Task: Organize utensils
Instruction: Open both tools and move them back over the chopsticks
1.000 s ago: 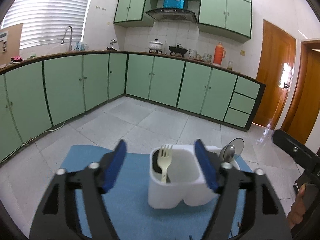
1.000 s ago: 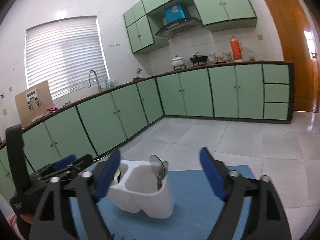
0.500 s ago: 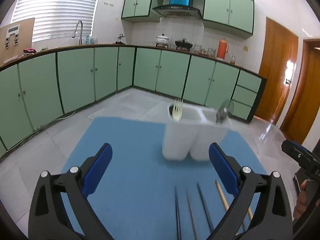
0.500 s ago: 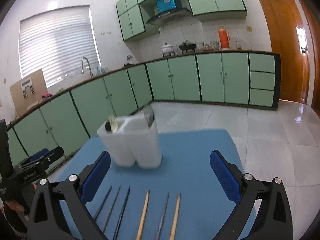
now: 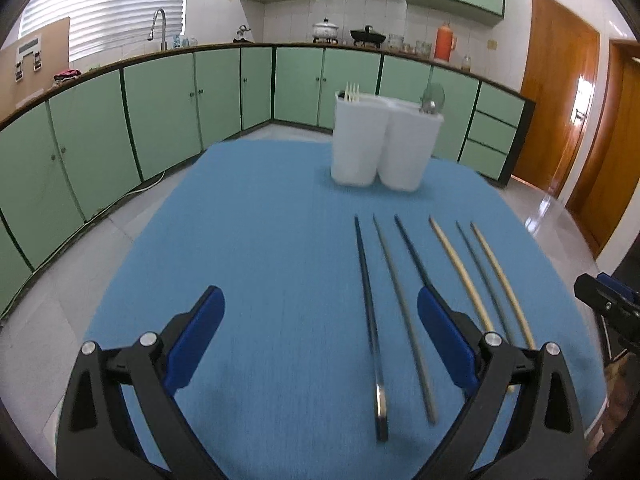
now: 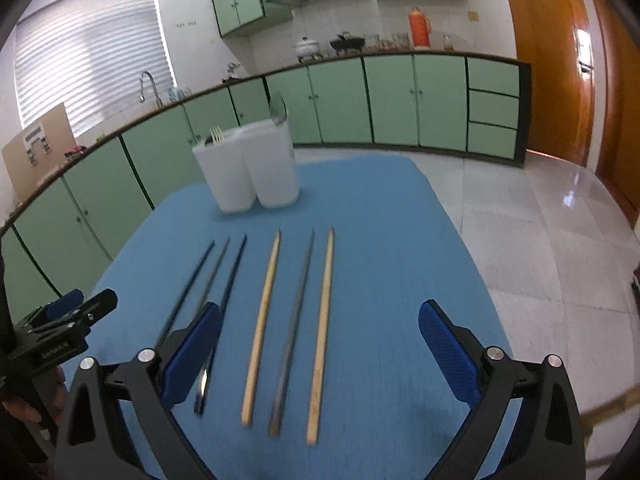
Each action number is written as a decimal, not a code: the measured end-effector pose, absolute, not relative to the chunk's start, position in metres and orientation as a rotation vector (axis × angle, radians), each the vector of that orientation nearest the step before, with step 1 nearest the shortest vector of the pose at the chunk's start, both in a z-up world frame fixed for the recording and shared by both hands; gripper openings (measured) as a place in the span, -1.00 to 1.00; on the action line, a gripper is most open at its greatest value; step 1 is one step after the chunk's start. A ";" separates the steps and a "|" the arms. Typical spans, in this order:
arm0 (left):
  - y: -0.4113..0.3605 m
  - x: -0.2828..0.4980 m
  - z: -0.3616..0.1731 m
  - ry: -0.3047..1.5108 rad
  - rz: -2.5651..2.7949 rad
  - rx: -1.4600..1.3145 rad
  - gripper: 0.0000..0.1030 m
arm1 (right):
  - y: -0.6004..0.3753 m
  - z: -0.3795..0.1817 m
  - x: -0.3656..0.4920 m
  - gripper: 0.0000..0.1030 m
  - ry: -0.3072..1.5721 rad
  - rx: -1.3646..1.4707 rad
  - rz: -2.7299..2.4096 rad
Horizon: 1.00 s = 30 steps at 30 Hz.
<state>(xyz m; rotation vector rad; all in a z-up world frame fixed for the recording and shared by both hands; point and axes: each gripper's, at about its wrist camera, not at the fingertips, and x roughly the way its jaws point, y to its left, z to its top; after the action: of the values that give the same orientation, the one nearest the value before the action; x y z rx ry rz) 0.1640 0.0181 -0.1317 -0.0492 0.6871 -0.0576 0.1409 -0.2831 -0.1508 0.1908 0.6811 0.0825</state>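
Both grippers pulled back from white holder [image 5: 382, 148], now at blue mat's [image 5: 260, 240] far end. Left gripper [image 5: 320, 336] and right gripper [image 6: 320, 348] spread wide, empty. Six chopsticks [image 6: 296, 320] lie near them.

Green cabinets [image 5: 160, 120], orange thermos [image 5: 445, 42]

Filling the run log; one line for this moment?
left gripper open | right gripper open | six chopsticks on mat | holder upright
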 end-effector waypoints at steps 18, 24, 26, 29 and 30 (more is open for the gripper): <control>0.005 0.134 -0.168 0.804 -0.088 -0.015 0.52 | -0.265 -0.203 0.106 -0.38 0.886 0.163 0.111; 0.003 0.133 -0.172 0.816 -0.089 -0.020 0.52 | -0.264 -0.209 0.105 -0.56 0.896 0.145 0.107; 0.003 0.133 -0.174 0.821 -0.091 -0.021 0.52 | -0.263 -0.210 0.106 -0.56 0.894 0.135 0.104; 0.001 0.133 -0.177 0.826 -0.097 -0.019 0.52 | -0.261 -0.211 0.106 -0.60 0.889 0.124 0.096; 0.000 0.134 -0.177 0.827 -0.097 -0.020 0.52 | -0.261 -0.211 0.107 -0.63 0.888 0.123 0.096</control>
<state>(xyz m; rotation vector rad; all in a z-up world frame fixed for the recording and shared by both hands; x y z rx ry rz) 0.1335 0.0002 -0.1773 -0.0198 0.8271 -0.0969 0.1066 -0.2606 -0.2108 0.1232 0.8880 0.0961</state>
